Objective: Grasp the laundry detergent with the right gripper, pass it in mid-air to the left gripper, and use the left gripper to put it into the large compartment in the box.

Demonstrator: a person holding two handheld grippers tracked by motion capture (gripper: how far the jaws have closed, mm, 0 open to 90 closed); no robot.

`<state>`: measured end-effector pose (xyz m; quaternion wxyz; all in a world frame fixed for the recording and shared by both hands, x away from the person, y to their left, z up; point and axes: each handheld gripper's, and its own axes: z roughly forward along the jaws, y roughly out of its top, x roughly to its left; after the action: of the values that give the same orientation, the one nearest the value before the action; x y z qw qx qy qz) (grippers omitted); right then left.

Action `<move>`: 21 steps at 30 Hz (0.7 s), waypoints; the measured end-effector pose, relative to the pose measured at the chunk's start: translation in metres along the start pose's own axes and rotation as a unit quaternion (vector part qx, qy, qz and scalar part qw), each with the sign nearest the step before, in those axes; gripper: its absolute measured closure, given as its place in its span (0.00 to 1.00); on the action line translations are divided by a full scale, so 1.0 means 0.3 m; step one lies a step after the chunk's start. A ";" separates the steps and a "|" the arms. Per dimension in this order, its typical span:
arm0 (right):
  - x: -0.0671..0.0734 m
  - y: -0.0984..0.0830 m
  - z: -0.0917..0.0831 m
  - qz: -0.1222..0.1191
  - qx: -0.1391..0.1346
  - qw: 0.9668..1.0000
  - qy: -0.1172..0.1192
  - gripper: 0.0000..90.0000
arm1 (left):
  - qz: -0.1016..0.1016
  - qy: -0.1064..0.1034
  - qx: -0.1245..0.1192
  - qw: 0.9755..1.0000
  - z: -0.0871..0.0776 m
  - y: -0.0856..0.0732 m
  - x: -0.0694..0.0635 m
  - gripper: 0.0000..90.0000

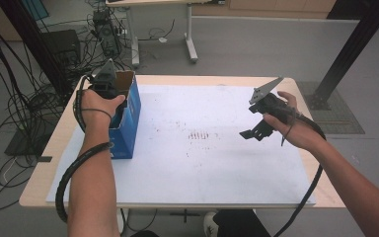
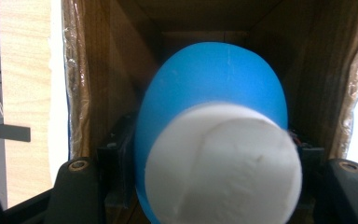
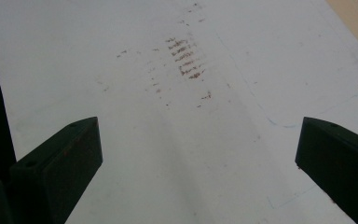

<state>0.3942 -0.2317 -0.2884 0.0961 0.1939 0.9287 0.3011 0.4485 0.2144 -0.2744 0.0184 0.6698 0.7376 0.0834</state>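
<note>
A blue cardboard box (image 1: 130, 121) with an open top stands at the left edge of the white sheet (image 1: 202, 168). My left gripper (image 2: 214, 186) reaches down into the box and is shut on a rounded blue object with a flat white foam end (image 2: 209, 88); the box's brown inner walls (image 2: 98, 70) close in on both sides. Over the right half of the sheet my right gripper (image 1: 252, 132) hangs open, its two black jaws wide apart in the right gripper view (image 3: 198, 154) with nothing between them.
Brown smudge marks (image 1: 199, 135) lie on the sheet's middle. The wooden table (image 1: 37, 182) shows around the sheet. Cables and equipment (image 1: 24, 98) crowd the floor at left, and a black post (image 1: 355, 44) stands at back right.
</note>
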 end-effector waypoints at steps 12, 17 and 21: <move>-0.005 0.000 -0.004 0.004 -0.004 1.000 0.001 0.00 | 0.000 0.002 0.000 1.000 0.003 0.004 -0.001 0.39; -0.007 0.002 -0.003 0.002 -0.002 1.000 0.000 0.00 | -0.001 0.001 0.000 1.000 0.003 0.005 0.001 0.39; -0.007 0.007 -0.006 0.001 -0.003 1.000 0.001 0.00 | -0.003 0.000 0.001 1.000 0.003 0.006 0.002 0.39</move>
<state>0.3961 -0.2320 -0.2856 0.0952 0.1946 0.9275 0.3046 0.4504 0.2152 -0.2750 0.0177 0.6678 0.7395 0.0830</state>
